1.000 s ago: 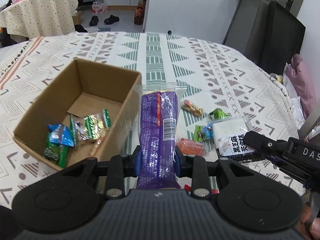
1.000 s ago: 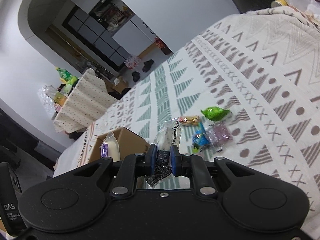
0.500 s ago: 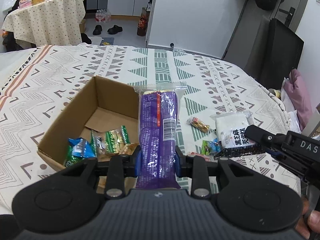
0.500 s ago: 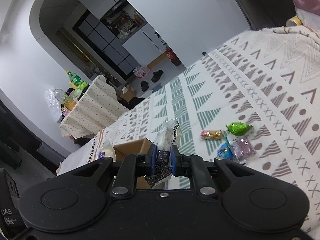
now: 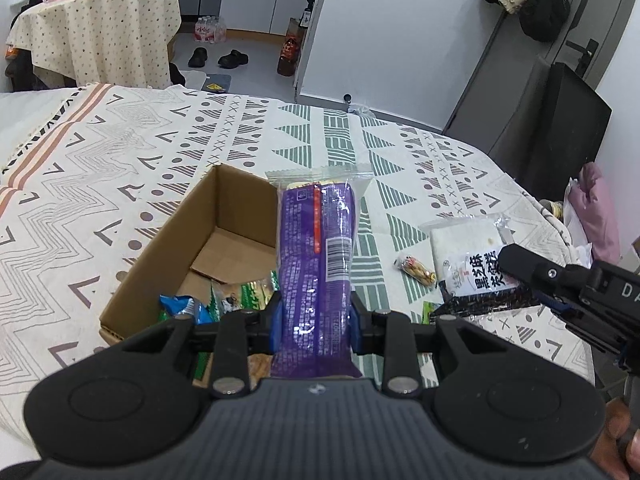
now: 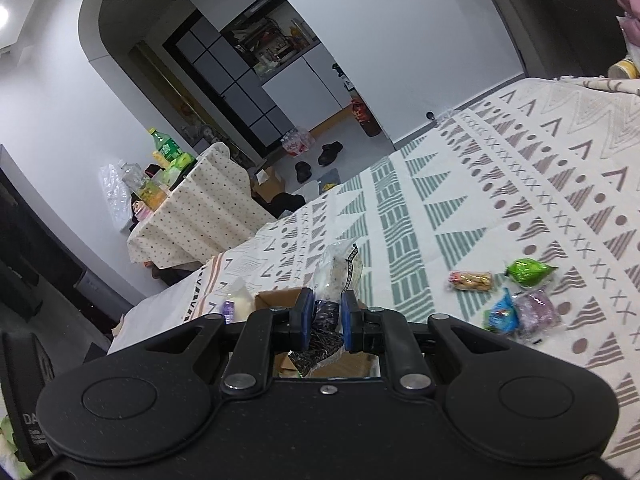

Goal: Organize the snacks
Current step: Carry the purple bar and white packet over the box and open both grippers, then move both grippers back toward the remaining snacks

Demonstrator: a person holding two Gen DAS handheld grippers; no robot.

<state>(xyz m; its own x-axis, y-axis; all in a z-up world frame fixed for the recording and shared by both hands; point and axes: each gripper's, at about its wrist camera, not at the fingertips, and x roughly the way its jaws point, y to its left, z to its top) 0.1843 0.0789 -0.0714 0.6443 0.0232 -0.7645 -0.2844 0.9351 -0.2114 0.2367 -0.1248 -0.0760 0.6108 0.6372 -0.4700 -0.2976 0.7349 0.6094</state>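
My left gripper (image 5: 316,320) is shut on a long purple snack pack (image 5: 316,248), held above the right edge of an open cardboard box (image 5: 160,256) with several small snacks inside. My right gripper (image 6: 325,320) is shut on a white-and-black snack bag (image 6: 334,276), seen edge-on; the bag also shows in the left wrist view (image 5: 472,256), raised right of the purple pack. The box (image 6: 276,294) lies just behind the right gripper's fingers. Loose candies lie on the patterned cloth: a peanut candy (image 6: 470,280), a green one (image 6: 528,270), a blue one (image 6: 500,314), a purple one (image 6: 536,312).
The patterned cloth (image 5: 100,168) covers a large surface. A dotted-cloth side table (image 5: 100,28) with bottles stands far left. Shoes (image 5: 218,58) lie on the floor beyond. A dark cabinet (image 5: 560,128) and pink fabric (image 5: 600,216) are at the right.
Both grippers have risen and drawn back with their packs held; the box and loose candies look farther and lower in both views.
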